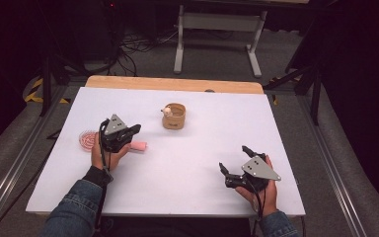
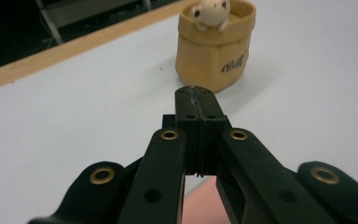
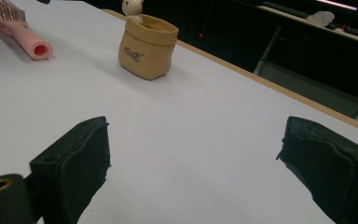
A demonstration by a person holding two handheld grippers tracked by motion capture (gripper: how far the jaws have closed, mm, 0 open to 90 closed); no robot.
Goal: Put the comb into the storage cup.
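Left hand-held gripper point(image 1: 134, 129) is hovering fully closed, empty, over the pink hairbrush point(image 1: 139, 146); right hand-held gripper point(image 1: 234, 161) is resting wide open, empty, on the white counter point(image 1: 187, 168).

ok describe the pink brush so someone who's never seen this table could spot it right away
On the white table, look to the near-left part, under the left gripper. The pink brush lies flat there, its round bristled head to the left and its tube-like handle pointing right. It is the one pink thing; the tan pouch farther back holds a small plush toy.
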